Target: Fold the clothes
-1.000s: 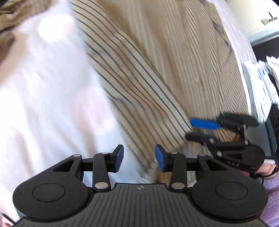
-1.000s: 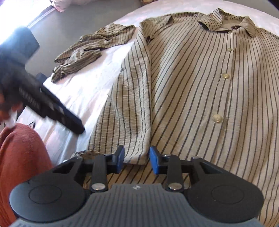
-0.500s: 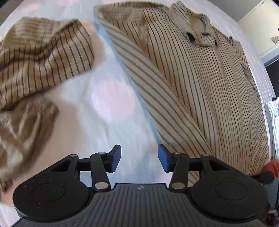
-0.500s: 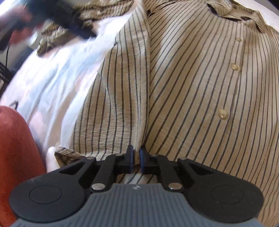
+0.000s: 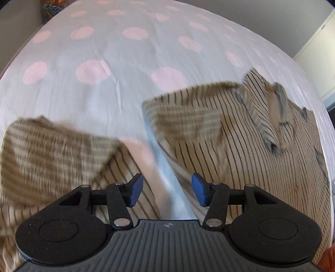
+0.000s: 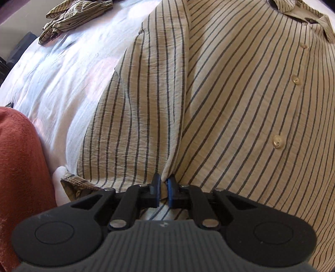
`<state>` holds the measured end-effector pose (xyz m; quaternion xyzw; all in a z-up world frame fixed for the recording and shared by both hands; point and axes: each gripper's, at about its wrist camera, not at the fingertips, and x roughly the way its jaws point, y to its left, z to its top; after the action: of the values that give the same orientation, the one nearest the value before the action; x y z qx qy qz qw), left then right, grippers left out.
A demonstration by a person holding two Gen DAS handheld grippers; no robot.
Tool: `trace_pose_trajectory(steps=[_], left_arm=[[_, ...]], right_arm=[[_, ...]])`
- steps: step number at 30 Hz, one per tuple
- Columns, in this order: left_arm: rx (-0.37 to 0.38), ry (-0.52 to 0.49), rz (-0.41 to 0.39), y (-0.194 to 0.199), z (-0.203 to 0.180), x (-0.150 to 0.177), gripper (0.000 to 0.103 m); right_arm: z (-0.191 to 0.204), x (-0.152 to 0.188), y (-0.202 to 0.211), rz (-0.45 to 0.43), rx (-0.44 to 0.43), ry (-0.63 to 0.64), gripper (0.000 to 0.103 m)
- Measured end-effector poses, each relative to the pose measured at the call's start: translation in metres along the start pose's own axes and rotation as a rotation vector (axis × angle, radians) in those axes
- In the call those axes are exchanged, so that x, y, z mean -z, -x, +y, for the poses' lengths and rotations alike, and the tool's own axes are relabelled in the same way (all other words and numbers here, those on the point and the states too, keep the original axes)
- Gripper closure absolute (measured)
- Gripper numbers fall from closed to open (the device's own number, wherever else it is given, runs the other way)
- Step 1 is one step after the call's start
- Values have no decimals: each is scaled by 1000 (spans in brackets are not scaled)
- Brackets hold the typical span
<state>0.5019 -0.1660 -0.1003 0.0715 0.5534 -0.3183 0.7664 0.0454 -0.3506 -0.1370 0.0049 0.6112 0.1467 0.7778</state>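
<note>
Cloth is sitting pinched between the right gripper's (image 6: 164, 188) pads, a fold of the shirt (image 6: 240, 100) where the folded-in side panel meets the front; a second ago those pads were standing apart over the same hem. The left gripper (image 5: 167, 190) is opening with nothing between its pads, hovering over bare sheet (image 5: 125, 62), and the right tool that was at its 3 o'clock a second ago is no longer showing there.

The right wrist view alone is giving the button placket, running from 4 o'clock up to the collar at 1 o'clock, a rust-red cloth (image 6: 18, 177) at 8 o'clock, and the crumpled second striped garment (image 6: 75, 14) far off at 11 o'clock. The left wrist view alone is showing the sheet's pink dots, with that garment (image 5: 52, 150) blurred at 9 o'clock and the shirt's (image 5: 261, 150) shoulder and collar at 2 o'clock.
</note>
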Motion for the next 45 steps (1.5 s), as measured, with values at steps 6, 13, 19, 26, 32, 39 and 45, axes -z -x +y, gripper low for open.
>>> trace_pose_trajectory(steps=[6,13,19,26,32,39,45], left_arm=[[-39,47,-11,-37,12,-27,55],[8,108,-83,-43,6,-26,100],[-54,70,-144,-20,-31,-38,102],[-122,-72,-189,7,-113,-59,102],[-154,-191,-189,-2,-198,-75,102],[-190,-304,-123,-58,-282,-82,102],[-231,-352,-56,-112,-317,-80,102]], right_arm=[[-11,-2,-2,0,-21,-19,96],[-15,-2,2,-27,-20,-18,96],[-18,8,21,-87,-48,-34,98],[-27,35,55,-179,-130,-108,99],[-43,69,75,-228,-187,-203,99],[-71,98,82,-242,-237,-282,99],[-94,115,67,-224,-287,-343,99]])
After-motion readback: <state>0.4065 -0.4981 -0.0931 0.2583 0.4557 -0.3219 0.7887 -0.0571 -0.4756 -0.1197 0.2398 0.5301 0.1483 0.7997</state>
